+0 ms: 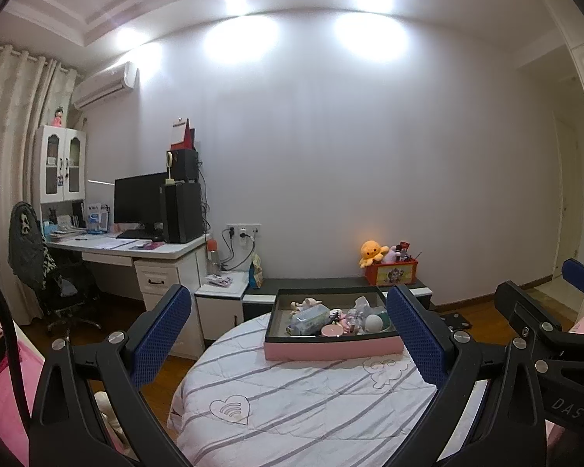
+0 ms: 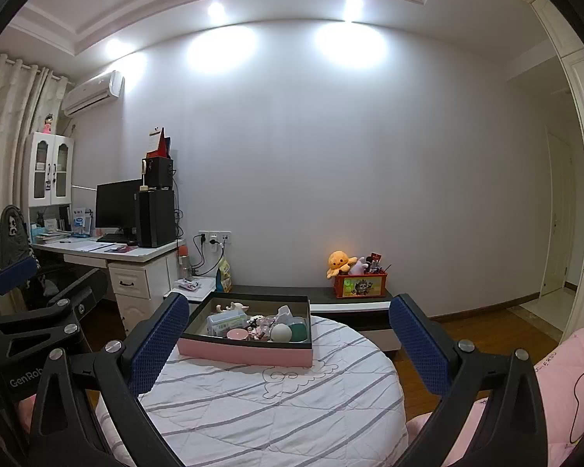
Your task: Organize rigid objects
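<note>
Pink box (image 1: 333, 348) of trinkets ahead, beyond both open, empty claws

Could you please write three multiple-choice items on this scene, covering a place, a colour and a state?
1. Where does the pink tray rest?
A. on the striped quilt
B. on the desk
C. on the floor

2. What colour is the plush octopus?
A. green
B. orange-yellow
C. black

3. How do the left gripper and right gripper stand?
A. both open and empty
B. both shut on the tray
C. one holding a toy

Answers: 1 A, the tray lies on the quilt; 2 B, its body is orange-yellow; 3 A, the pads stand wide apart with nothing between.
</note>
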`<state>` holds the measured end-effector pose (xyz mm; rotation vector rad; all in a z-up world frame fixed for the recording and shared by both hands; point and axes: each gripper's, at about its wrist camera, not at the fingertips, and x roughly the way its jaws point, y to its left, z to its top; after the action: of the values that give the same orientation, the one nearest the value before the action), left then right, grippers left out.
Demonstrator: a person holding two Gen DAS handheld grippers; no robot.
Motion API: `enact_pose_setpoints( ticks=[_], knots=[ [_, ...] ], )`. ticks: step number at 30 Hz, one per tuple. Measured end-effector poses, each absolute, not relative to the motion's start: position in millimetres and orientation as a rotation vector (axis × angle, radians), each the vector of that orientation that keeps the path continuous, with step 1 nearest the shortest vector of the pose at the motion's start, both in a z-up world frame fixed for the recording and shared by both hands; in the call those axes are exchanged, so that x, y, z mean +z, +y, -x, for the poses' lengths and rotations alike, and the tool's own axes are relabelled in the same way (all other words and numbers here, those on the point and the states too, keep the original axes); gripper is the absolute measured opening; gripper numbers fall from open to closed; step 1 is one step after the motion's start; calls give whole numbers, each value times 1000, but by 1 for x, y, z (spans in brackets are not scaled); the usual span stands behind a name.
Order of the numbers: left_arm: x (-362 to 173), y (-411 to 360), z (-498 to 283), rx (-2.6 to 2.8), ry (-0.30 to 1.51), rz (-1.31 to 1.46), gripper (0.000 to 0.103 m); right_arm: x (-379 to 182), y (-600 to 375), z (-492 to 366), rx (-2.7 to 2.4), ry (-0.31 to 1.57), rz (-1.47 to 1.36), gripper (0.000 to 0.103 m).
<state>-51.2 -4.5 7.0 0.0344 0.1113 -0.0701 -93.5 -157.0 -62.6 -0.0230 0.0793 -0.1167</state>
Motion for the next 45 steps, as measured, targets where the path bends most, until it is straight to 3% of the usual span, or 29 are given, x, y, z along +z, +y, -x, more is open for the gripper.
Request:
enact_pose_setpoints(
  ticks=[45],
  knots=[
    [6,-1,50,-73,104,-31,102,-63,-153,93,-124,85,21,103]
  ],
)
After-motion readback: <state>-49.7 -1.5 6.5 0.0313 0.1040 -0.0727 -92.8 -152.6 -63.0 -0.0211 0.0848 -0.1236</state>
